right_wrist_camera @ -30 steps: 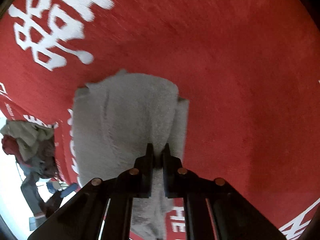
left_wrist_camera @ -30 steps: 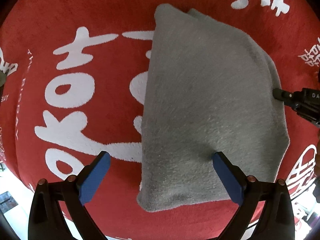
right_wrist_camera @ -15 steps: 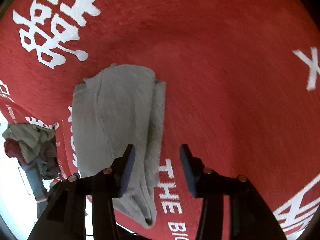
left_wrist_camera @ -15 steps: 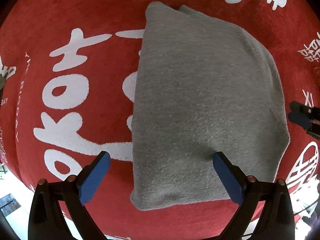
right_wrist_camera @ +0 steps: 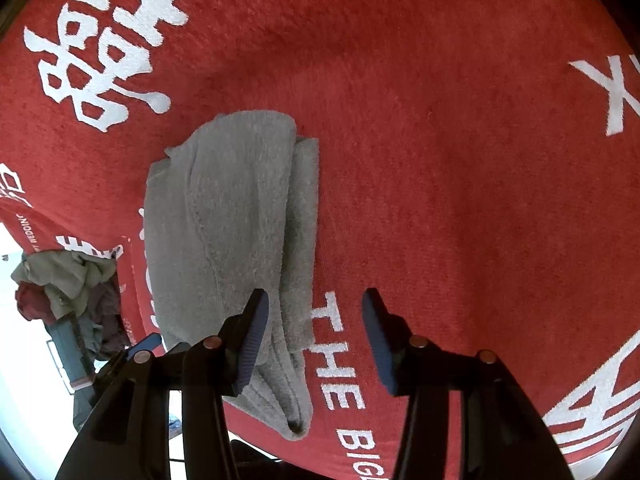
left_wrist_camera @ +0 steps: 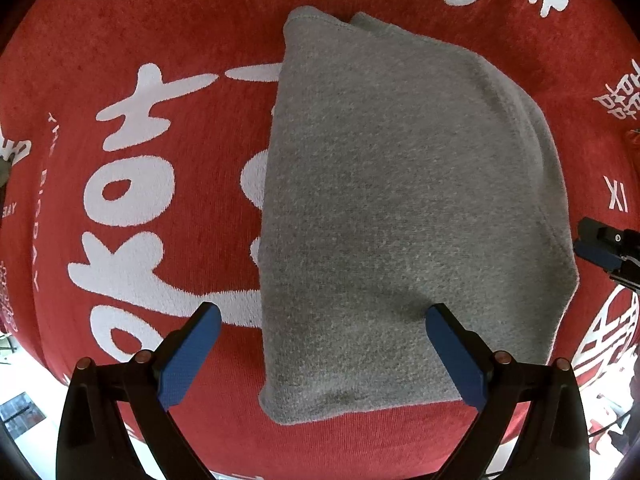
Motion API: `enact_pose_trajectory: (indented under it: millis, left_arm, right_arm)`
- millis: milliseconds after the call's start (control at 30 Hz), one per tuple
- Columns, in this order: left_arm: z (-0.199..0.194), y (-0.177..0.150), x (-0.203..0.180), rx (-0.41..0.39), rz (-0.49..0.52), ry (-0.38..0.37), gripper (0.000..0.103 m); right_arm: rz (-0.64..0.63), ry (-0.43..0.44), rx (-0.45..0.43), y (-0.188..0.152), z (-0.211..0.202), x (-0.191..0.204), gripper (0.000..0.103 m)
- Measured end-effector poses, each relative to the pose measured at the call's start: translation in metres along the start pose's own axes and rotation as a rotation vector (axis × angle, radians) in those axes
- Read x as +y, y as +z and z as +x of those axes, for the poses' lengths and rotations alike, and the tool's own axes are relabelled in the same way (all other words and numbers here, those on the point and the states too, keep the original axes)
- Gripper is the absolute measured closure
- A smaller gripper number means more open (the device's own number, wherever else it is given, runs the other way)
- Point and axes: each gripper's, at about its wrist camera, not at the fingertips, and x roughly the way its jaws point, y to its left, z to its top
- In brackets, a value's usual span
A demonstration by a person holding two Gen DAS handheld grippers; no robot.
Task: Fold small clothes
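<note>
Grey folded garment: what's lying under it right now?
The grey folded garment lies flat on the red cloth with white lettering. Its edge covers part of the white characters; the lettering beneath it is hidden, and whether anything else lies there cannot be seen.

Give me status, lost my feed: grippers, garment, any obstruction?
Left gripper open, hovering over grey garment. Right gripper just opened, nothing between pads. Garment folded flat on red cloth. Nothing in the way.
</note>
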Motion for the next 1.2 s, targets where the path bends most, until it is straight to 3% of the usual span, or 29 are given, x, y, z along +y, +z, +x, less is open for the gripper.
enact_pose_trajectory:
  millis: [67, 133, 200, 367, 600, 767, 933, 1067, 1100, 1200]
  left_arm:
    - [0.0, 0.0, 0.001, 0.0, 0.006, -0.005, 0.0]
    - [-0.001, 0.0, 0.006, -0.008, 0.013, -0.022, 0.0]
    - [-0.004, 0.001, 0.013, -0.031, 0.013, -0.053, 0.0]
    - [-0.009, 0.013, 0.041, -0.093, 0.009, -0.152, 0.0]
    - [0.031, 0.028, 0.075, 0.01, 0.031, -0.482, 0.0]
    - [0.038, 0.032, 0.066, 0.015, 0.071, -0.607, 0.0]
    - [0.038, 0.041, 0.057, 0.009, 0.097, -0.615, 0.0]
    - [0.034, 0.043, 0.056, -0.007, 0.101, -0.595, 0.0]
    - [0.033, 0.041, 0.053, -0.016, 0.103, -0.573, 0.005]
    - [0.031, 0.039, 0.053, -0.043, 0.094, -0.537, 0.031]
  right_arm:
    - [-0.004, 0.0, 0.0, 0.0, -0.001, 0.0, 0.048]
    - [-0.007, 0.003, -0.003, 0.0, 0.0, 0.001, 0.04]
    - [-0.018, 0.016, -0.007, 0.001, 0.0, 0.002, 0.04]
    - [-0.042, 0.112, -0.018, 0.013, 0.003, -0.001, 0.032]
    - [-0.025, 0.285, 0.036, 0.037, 0.031, -0.023, 0.032]
    - [-0.069, 0.42, 0.084, 0.047, 0.048, -0.027, 0.032]
    - [-0.134, 0.514, 0.114, 0.056, 0.058, -0.012, 0.03]
    - [-0.15, 0.527, 0.137, 0.059, 0.075, -0.005, 0.03]
    - [-0.125, 0.525, 0.131, 0.06, 0.076, -0.005, 0.032]
    - [-0.066, 0.476, 0.143, 0.056, 0.079, -0.004, 0.067]
